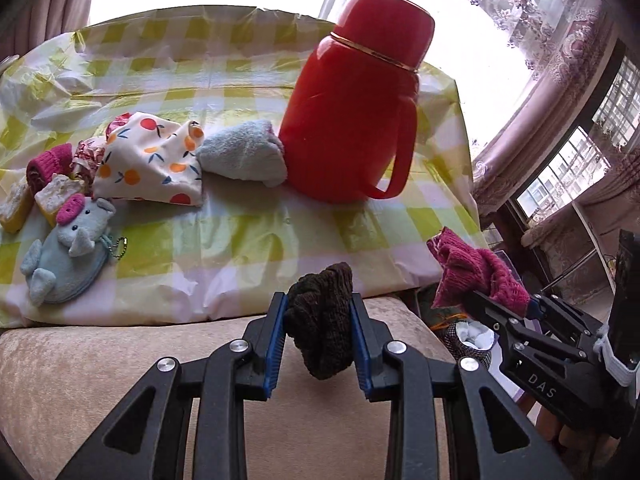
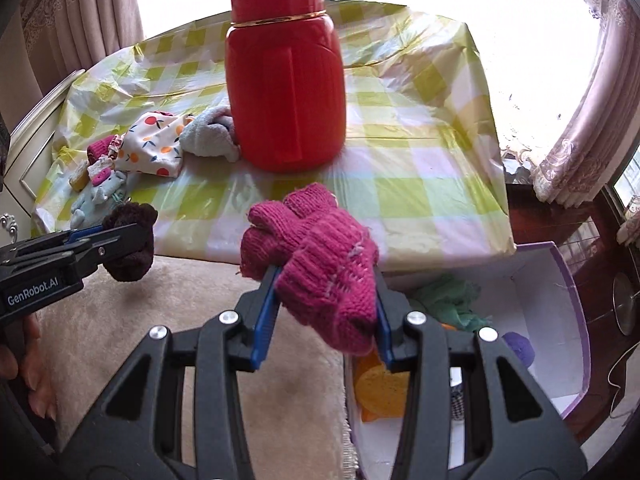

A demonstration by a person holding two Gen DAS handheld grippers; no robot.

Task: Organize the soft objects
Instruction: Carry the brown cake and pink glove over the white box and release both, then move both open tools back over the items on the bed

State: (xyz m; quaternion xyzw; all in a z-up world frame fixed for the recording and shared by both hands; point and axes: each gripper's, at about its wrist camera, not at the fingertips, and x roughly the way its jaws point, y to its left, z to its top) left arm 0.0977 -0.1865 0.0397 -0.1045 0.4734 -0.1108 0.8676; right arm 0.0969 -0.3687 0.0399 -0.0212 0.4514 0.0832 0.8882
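My left gripper (image 1: 319,312) is shut on a dark brown knit glove (image 1: 320,320), held above a beige cushion (image 1: 120,360); both also show in the right wrist view (image 2: 132,240). My right gripper (image 2: 326,296) is shut on a magenta knit glove (image 2: 320,264), held over the edge of a white box (image 2: 552,280); the glove also shows in the left wrist view (image 1: 476,272). On the checked tablecloth (image 1: 248,236) lie a fruit-print cloth (image 1: 152,160), a pale blue towel (image 1: 244,152), a blue elephant plush (image 1: 68,248), a magenta sock (image 1: 48,164) and yellow sponges (image 1: 56,192).
A tall red thermos (image 1: 352,96) stands on the table next to the towel. The white box at the right holds a green cloth (image 2: 452,296), an orange and yellow sponge (image 2: 380,392) and a purple ball (image 2: 520,348). Curtains and windows lie behind.
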